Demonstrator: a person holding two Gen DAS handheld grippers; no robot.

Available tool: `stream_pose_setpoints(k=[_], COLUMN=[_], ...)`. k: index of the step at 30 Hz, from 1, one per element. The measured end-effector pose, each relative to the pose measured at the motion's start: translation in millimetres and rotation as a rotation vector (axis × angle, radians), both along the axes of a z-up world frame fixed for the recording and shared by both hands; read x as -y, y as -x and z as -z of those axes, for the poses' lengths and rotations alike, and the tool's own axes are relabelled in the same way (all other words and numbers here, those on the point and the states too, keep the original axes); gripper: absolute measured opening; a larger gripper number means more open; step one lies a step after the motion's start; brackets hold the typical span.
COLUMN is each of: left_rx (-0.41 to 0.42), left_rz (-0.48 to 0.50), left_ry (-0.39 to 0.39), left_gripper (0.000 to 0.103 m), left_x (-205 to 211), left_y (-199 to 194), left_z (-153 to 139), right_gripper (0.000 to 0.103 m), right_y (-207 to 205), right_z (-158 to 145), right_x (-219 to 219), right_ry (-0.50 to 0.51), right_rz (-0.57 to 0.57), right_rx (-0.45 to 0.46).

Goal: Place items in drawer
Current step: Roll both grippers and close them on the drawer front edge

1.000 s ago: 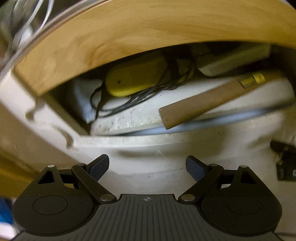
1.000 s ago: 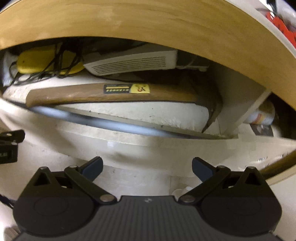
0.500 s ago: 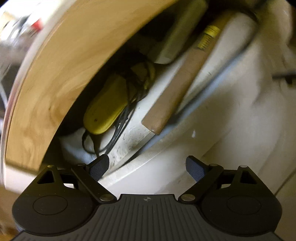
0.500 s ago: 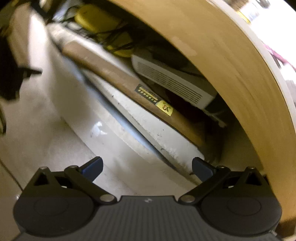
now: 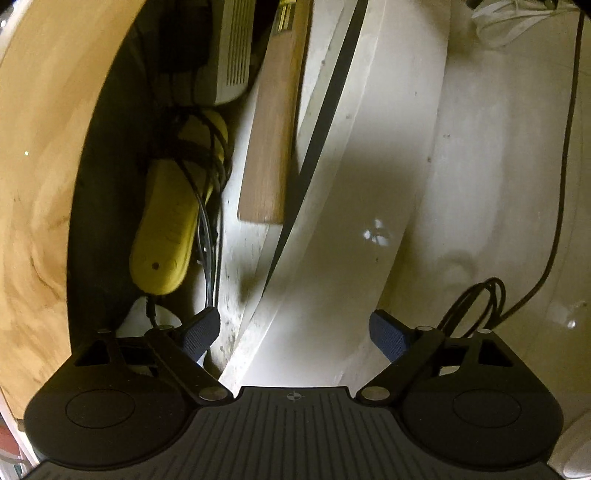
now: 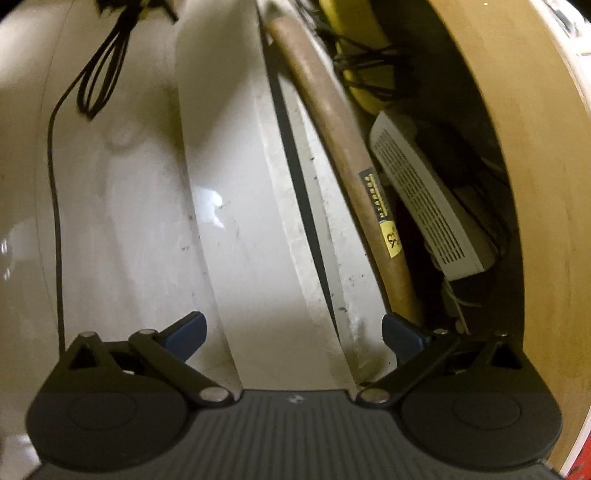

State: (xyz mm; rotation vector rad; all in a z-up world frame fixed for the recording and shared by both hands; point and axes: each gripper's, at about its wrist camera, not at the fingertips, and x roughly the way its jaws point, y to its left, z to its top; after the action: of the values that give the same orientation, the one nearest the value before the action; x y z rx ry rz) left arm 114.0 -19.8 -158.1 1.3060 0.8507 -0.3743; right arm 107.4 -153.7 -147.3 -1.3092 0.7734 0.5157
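The white drawer (image 5: 343, 155) stands open under a wooden tabletop (image 5: 40, 166). Inside lie a yellow device (image 5: 166, 229) wrapped in black cable, a wooden hammer handle (image 5: 271, 147) with a yellow label, and a white vented box (image 5: 232, 51). My left gripper (image 5: 295, 334) is open and empty, straddling the drawer's front wall. My right gripper (image 6: 293, 332) is open and empty over the same drawer front (image 6: 236, 206); the hammer handle (image 6: 354, 177) and white box (image 6: 428, 206) lie to its right.
A black cable (image 5: 554, 206) loops over the white floor outside the drawer; it also shows in the right wrist view (image 6: 55, 184). The wooden tabletop (image 6: 535, 184) overhangs the drawer. A white crumpled item (image 5: 509, 18) lies at top right.
Both views have rolled by about a quarter turn, so the drawer now runs vertically. Both grippers stay open and empty; the drawer contents have not moved.
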Motion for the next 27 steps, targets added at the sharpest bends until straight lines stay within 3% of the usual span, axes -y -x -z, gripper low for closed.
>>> stream_pose_setpoints(k=[2,4,5,6,7,8,27], left_rx=[-0.012,0.011,0.034,0.054,0.049,0.044,0.016], left_rz=[-0.011,-0.003,0.004,0.009,-0.003,-0.013,-0.013], left_ry=[-0.002,-0.015,-0.026,-0.035,-0.023,-0.012,-0.01], left_gripper=[0.076,0.059,0.043,0.035,0.035,0.034,0.033], left_x=[-1.5,-2.2,-2.5,-2.9,-3.3,-3.8,-13.3], left_y=[-2.0,-3.3,-4.4,-5.6,-8.4,-11.1,-5.9], left_z=[1.8,2.3,2.1,1.7,-0.7,-3.0,-3.9], right_gripper=[0.1,0.092,0.086,0.059,0.042,0.036,0.034], right_y=[-0.8,-1.9,-2.8,-3.4,-4.5,-6.0,-0.5], right_z=[1.4,3.0,4.2,5.4,7.3,8.2,11.2], right_x=[0.4,0.1,0.5,0.3,0.2,0.1,-4.6], right_ry=[0.009,0.021,0.031,0.046,0.069,0.084,0.095], right_rz=[0.002,0.005,0.006,0.011,0.017,0.024,0.035], right_rx=[-0.003,-0.004,-0.01,-0.009,0.013,0.028,-0.001])
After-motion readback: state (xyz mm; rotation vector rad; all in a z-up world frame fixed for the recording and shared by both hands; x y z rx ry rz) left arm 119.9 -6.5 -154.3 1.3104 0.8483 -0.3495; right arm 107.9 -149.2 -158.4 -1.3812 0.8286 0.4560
